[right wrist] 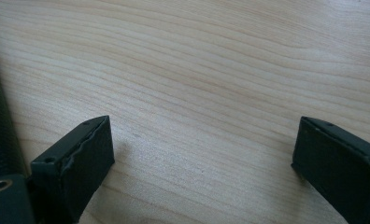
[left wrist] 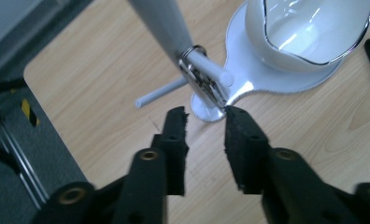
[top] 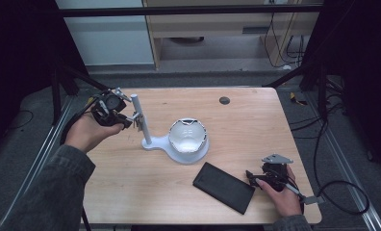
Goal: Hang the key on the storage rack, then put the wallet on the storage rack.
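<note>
**Left jaws parted at the ring clip on the white stand**

Left gripper (left wrist: 204, 119): jaws apart, nothing clamped between them. Tips sit just short of a small shiny metal ring clip (left wrist: 202, 77) fixed on the white upright post (left wrist: 162, 23) of a stand. Right-hand tip looks to brush the lower end of the clip; contact uncertain. Two thin white pegs (left wrist: 211, 70) stick out from the post at the clip.

Post rises from a flat white teardrop base (top: 179, 149), near the middle of the pale wooden table (top: 236, 120). White bowl with a silvery rim (top: 187, 134) sits on the wide end of the base.

Right gripper (right wrist: 202, 154): jaws spread wide, released, over bare wood. In the high view it rests near the table's front right corner (top: 268, 177), hand on it. Flat black rectangular slab (top: 224, 187) lies just beside it, toward the stand, not touching the jaws.
</note>
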Demonstrator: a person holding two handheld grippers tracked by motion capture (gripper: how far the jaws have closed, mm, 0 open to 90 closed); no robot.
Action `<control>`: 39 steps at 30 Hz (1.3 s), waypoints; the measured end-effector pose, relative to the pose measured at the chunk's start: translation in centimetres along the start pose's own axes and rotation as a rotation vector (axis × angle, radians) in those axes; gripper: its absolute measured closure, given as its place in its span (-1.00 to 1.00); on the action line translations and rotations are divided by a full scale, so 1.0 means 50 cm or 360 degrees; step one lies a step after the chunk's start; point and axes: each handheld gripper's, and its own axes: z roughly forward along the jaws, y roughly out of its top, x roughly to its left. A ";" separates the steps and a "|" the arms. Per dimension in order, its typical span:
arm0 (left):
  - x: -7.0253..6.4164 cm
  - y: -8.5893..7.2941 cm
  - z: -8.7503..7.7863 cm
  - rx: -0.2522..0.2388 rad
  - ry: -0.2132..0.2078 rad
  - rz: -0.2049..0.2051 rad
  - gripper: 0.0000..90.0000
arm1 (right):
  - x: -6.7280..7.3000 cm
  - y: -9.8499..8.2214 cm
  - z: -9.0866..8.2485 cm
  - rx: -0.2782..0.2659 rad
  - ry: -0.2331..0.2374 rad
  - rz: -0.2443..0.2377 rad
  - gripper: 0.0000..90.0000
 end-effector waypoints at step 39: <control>-0.320 -0.192 0.209 -0.0524 -0.0490 0.0112 -0.72 | 0.034 0.001 -0.103 -0.0320 0.0034 -0.0144 -0.42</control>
